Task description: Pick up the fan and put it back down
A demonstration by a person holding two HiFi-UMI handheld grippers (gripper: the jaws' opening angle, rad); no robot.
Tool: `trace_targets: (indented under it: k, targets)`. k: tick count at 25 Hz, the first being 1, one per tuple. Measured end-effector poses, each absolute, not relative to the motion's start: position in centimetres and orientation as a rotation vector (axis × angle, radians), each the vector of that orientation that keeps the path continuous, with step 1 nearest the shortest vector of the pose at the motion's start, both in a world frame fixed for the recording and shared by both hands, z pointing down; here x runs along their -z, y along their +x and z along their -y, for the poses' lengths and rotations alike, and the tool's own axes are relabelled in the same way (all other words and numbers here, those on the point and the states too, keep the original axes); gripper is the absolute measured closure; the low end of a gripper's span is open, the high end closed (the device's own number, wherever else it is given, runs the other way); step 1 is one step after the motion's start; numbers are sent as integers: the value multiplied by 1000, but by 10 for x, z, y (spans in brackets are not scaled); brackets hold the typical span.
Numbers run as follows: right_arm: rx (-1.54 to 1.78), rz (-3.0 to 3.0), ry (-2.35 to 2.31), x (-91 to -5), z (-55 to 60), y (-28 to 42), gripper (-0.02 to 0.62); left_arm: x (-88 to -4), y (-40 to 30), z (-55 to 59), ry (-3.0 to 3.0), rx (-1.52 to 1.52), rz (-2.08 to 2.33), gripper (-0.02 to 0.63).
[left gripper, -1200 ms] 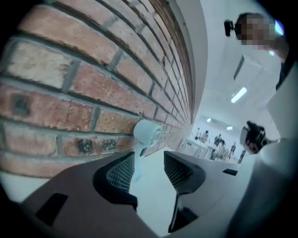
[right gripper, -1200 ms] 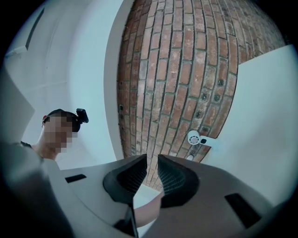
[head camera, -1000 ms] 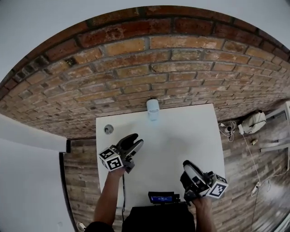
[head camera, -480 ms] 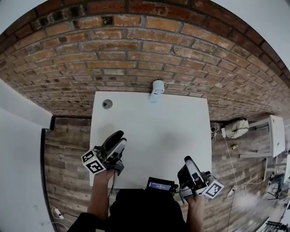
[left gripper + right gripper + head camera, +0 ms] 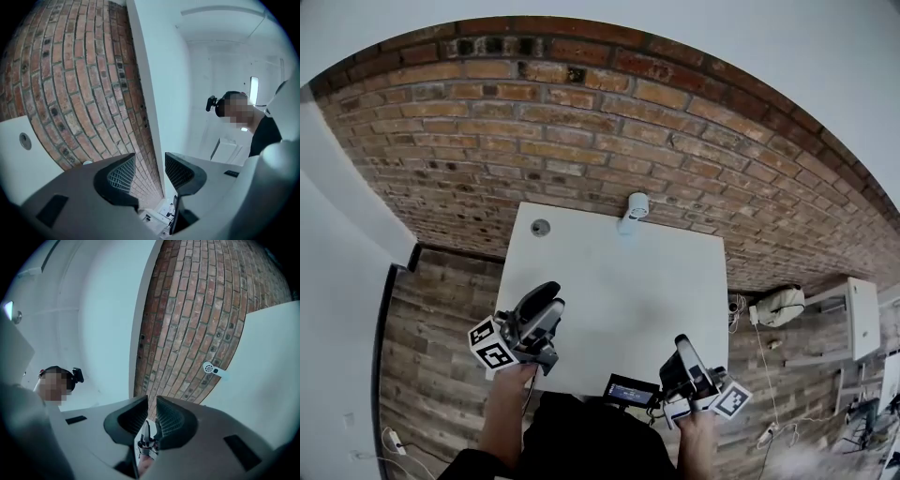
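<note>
The fan [image 5: 633,208], small and white, stands at the far edge of the white table [image 5: 628,281], close to the brick wall; in the right gripper view the fan [image 5: 209,367] shows far ahead on the right. My left gripper [image 5: 546,302] hovers over the table's near left corner, tilted up, jaws open with nothing between them. My right gripper [image 5: 682,354] is held at the near right edge, its jaws only narrowly apart and empty. Both grippers are far from the fan. In the left gripper view my left gripper [image 5: 149,171] points at the wall.
A round cable hole [image 5: 541,227] sits in the table's far left corner. A dark device with a blue screen [image 5: 630,389] lies at the near edge between my hands. On the wooden floor to the right are a white bag [image 5: 778,305], cables and a white shelf [image 5: 862,319].
Both grippers have drawn back from over the table toward its near edge, the left one more and tilting upward. The fan has not moved.
</note>
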State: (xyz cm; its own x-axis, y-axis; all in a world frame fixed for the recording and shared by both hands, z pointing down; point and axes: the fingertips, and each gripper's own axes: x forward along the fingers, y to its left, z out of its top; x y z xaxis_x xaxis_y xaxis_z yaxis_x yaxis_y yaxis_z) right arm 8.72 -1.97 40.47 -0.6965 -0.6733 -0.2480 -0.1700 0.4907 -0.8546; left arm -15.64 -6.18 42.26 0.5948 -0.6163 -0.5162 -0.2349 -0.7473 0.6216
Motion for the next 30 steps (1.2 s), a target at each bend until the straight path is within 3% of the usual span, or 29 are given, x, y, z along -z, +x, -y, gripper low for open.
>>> trace_targets:
  k: [16, 30]
  targets:
    - [1171, -2070, -524, -413, -84, 190, 538, -367, -57, -76, 2419, 977, 758, 397]
    - [1132, -2032, -411, -406, -122, 205, 538, -340, -35, -134, 2517, 886, 826, 397]
